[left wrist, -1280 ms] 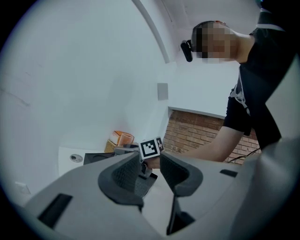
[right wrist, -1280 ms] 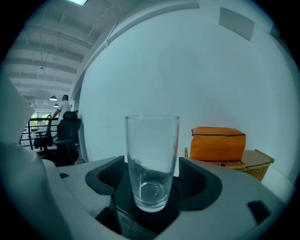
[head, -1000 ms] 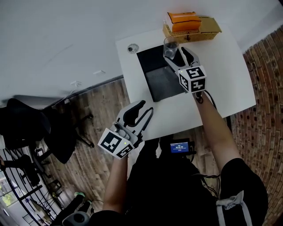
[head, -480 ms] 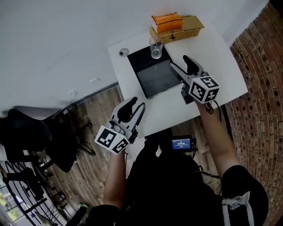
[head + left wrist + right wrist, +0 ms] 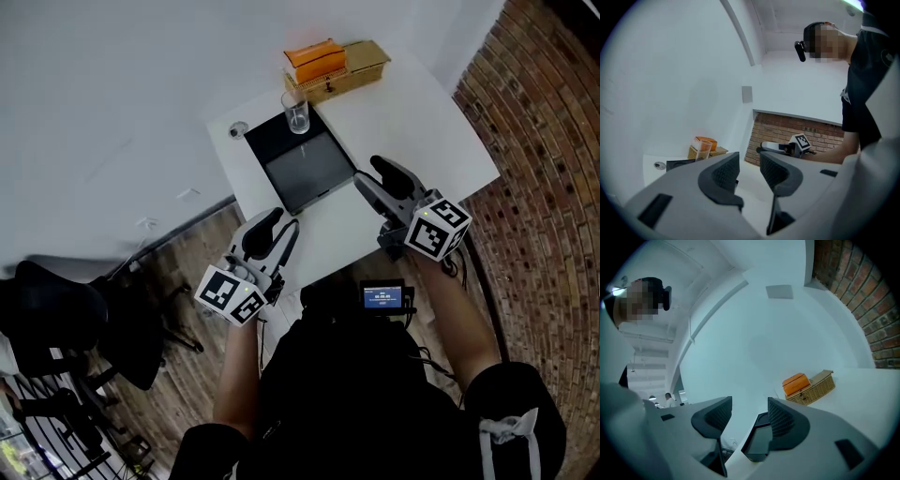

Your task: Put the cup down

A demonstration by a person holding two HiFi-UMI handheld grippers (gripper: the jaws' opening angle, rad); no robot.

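Observation:
The clear glass cup (image 5: 297,111) stands upright on the far end of the black mat (image 5: 305,173), on the white table (image 5: 422,131). Nothing touches it. My right gripper (image 5: 367,174) hovers over the table's near part, well short of the cup. Its jaws have just been closing but still stand apart, with nothing between them. The right gripper view shows only the mat (image 5: 761,437) beyond that gripper (image 5: 750,411). My left gripper (image 5: 274,223) hangs at the table's near left edge, open and empty. From the left gripper (image 5: 749,161) the cup (image 5: 704,149) shows far off.
A wicker basket (image 5: 352,64) with an orange box (image 5: 314,53) sits at the table's far edge behind the cup. A small round object (image 5: 238,129) lies left of the mat. A brick surface (image 5: 548,141) lies to the right, a black chair (image 5: 56,309) to the left.
My right gripper has drawn back from the cup toward the person and risen, leaving the cup standing on the mat. Its jaws have narrowed. The left gripper has lifted slightly.

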